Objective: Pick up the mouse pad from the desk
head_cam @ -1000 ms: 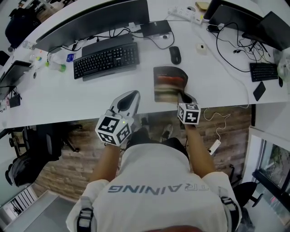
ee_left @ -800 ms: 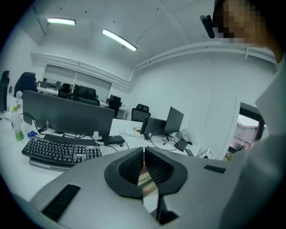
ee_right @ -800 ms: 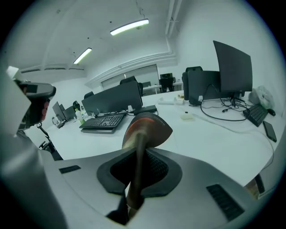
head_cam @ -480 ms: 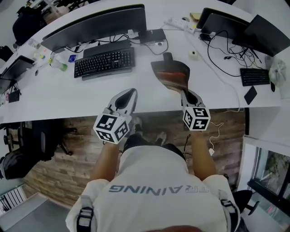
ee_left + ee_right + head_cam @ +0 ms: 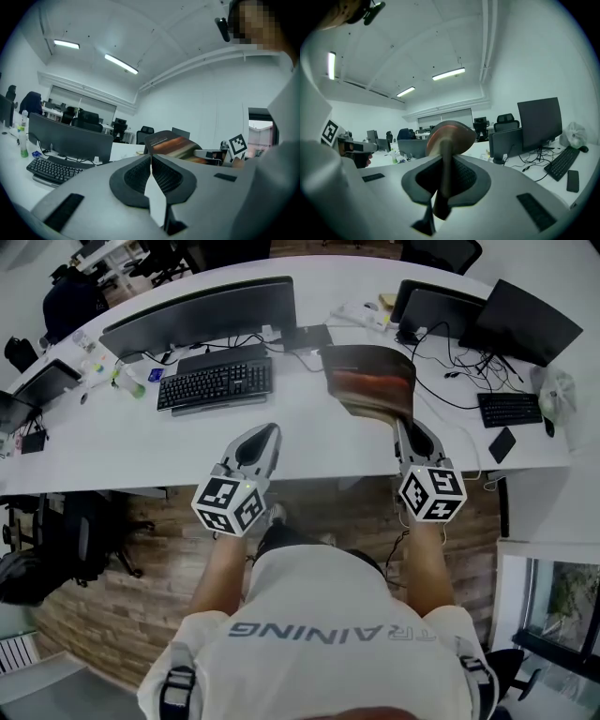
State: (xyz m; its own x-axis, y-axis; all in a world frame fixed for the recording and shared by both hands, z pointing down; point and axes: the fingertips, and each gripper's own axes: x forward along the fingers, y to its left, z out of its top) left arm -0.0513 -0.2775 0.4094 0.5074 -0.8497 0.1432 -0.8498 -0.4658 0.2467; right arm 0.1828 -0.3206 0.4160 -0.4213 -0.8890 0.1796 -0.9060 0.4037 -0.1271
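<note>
The mouse pad, dark with a reddish printed band, hangs in the air above the white desk, bent and drooping. My right gripper is shut on its near edge. In the right gripper view the pad runs edge-on between the pads and curls over beyond the tips. My left gripper is shut with nothing in it, held over the desk's front edge left of the pad. In the left gripper view the lifted pad shows beyond the closed jaws.
A black keyboard and a wide monitor stand on the desk at the left. Two more monitors, a second keyboard, a phone and loose cables lie at the right. A green bottle stands far left.
My right gripper has risen with the mouse pad, lifting it off the desk into the air. The left gripper has come up a little, still shut and empty.
</note>
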